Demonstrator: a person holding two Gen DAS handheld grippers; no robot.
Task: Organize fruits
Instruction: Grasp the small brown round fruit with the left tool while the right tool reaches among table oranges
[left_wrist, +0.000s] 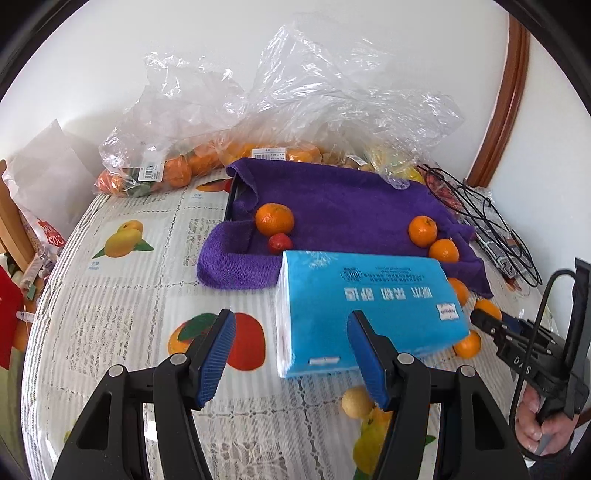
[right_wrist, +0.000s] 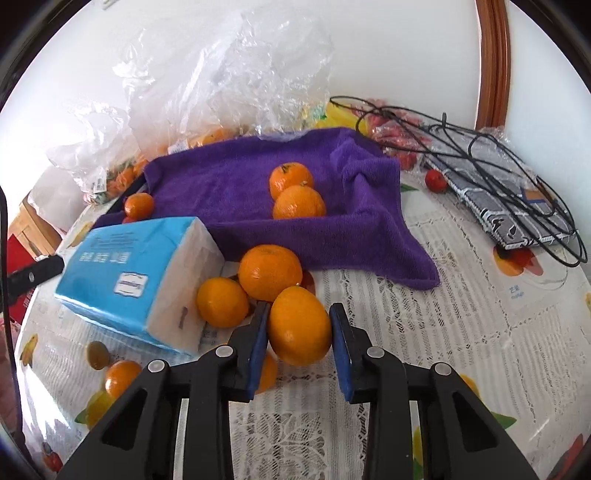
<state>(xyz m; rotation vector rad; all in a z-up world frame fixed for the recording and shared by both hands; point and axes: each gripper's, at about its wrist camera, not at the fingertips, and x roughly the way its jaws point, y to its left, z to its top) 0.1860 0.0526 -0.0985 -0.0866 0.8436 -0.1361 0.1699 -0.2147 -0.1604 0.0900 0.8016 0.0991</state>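
**Right jaws bracket a tangerine, left jaws wide over bare cloth**

Right gripper (right_wrist: 298, 345): blue-padded jaws narrowed around one round orange tangerine (right_wrist: 299, 326) on the table. Left pad sits at the fruit's skin; right pad is just beside it, contact unclear. Can't tell if the fruit is actually squeezed.

Just behind it, a larger orange tangerine (right_wrist: 269, 272) and a smaller orange tangerine (right_wrist: 221, 302) touch each other, next to the blue plastic-wrapped tissue pack (right_wrist: 136, 273).

Behind those, the crumpled purple terry towel (right_wrist: 236, 192) carries two stacked-looking tangerines (right_wrist: 297, 195) near its middle and another at its left edge.

Left gripper (left_wrist: 291, 350): jaws wide apart, nothing between them, hovering over the fruit-print lace tablecloth (left_wrist: 122, 295). Its right finger overlaps the near end of the tissue pack in view. A small pale yellow-green round fruit (left_wrist: 356, 402) lies just beside that finger.

Far side: clear plastic bags of tangerines (left_wrist: 184, 162) against the white wall; black wire basket (right_wrist: 480, 155) at right.
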